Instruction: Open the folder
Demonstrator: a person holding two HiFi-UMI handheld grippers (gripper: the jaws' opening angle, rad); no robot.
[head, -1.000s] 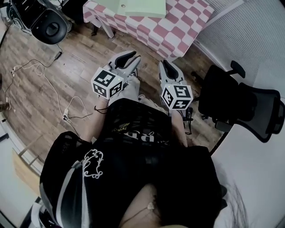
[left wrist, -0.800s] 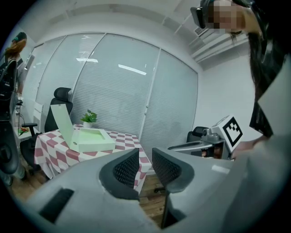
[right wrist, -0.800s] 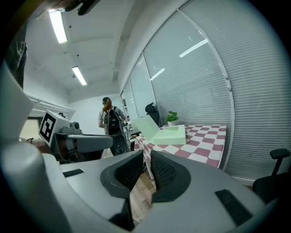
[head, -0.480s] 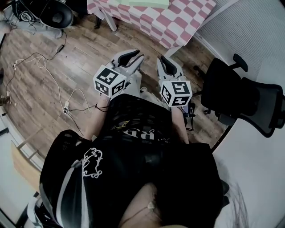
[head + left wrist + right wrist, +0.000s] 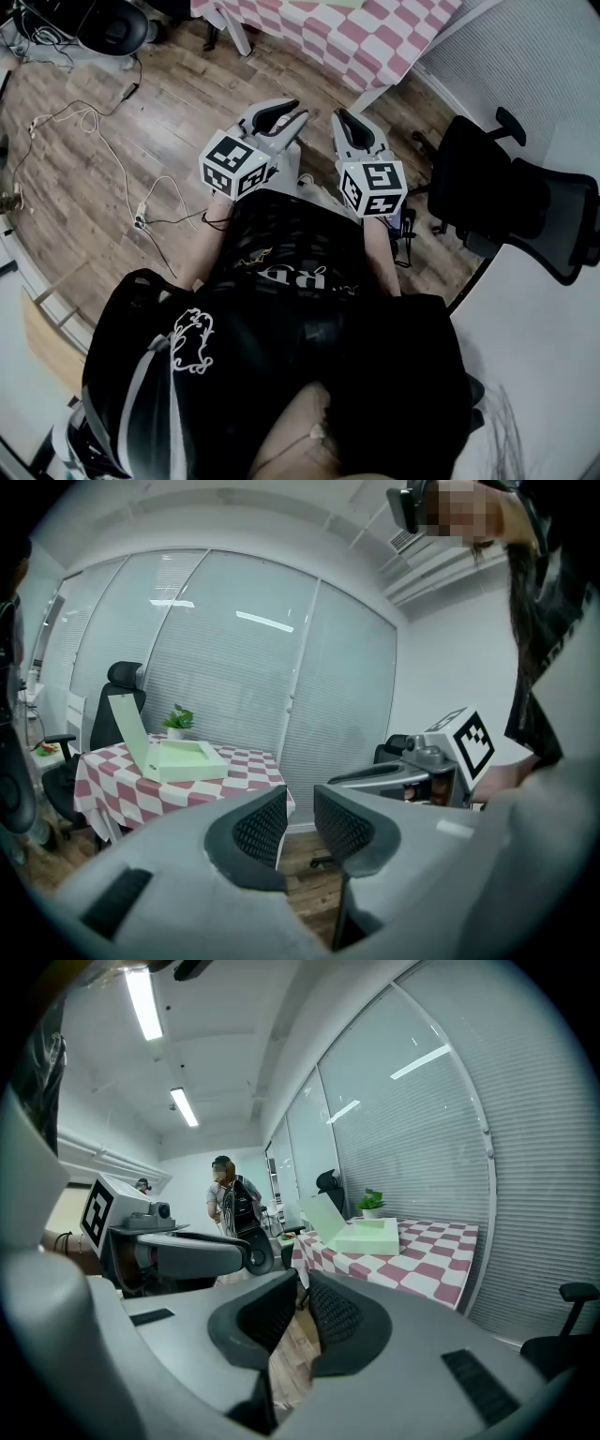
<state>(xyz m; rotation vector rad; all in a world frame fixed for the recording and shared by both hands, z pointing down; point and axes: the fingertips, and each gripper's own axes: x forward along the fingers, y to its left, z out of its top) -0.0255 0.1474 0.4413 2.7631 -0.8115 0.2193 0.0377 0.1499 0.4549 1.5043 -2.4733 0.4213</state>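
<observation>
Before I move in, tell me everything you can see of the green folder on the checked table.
The folder is a pale green, box-like case that looks like stiff card or plastic. It lies flat on the pink-and-white checked table, near the window-side end. Its cover already stands raised and tilted, so the shallow tray is open. A small potted plant stands behind it. Only the tablecloth touches it.

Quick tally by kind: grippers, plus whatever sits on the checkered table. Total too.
Grippers: 2 (left gripper, right gripper, both empty)
Green folder: 1, lid up
Potted plant: 1
Total: 4
</observation>
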